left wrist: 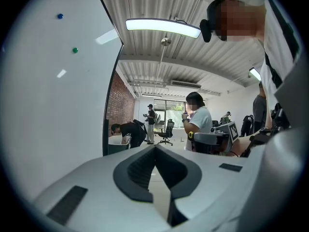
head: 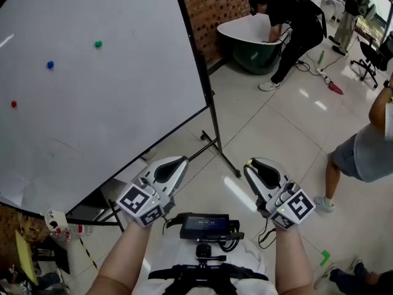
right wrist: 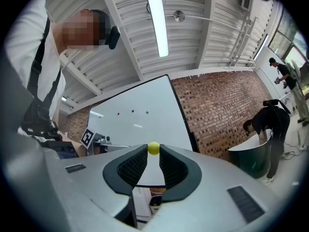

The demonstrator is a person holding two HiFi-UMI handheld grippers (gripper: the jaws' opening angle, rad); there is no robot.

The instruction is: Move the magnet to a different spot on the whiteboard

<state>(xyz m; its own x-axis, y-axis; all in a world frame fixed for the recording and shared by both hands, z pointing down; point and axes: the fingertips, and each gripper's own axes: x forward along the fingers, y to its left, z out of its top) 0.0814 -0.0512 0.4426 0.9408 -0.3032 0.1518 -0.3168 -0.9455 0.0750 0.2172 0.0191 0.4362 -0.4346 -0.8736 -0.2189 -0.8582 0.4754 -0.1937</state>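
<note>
The yellow magnet [right wrist: 153, 148] shows only in the right gripper view, as a small round bead at the centre of the frame. Its lower part is sunk between the dark pads [right wrist: 135, 166]. In the head view it cannot be made out at all, being lost against the white shell of the right gripper [head: 250, 163].

It sits at the very tips of that gripper, pinched between the two pads. They press on it from either side, and a narrow gap stays open beneath it. It is held in the air, off the whiteboard [head: 92, 103], which stands well behind it in the right gripper view. It looks round, so no long axis or pointing direction can be told.

The whiteboard fills the upper left of the head view, with its top and left edges cut off by the frame. On it are a green magnet [head: 98, 43], a blue magnet [head: 50, 64] and a red magnet [head: 13, 104], all far from the right gripper, which is at lower right of centre, over the tiled floor [head: 276, 121].

The left gripper [left wrist: 155, 148] is clenched, its pads meeting at the tips with nothing between them.

At the upper right of the head view a person [head: 291, 20] bends over a dark tub [head: 245, 42]. A second person [head: 368, 146] is cut off by the right edge.
</note>
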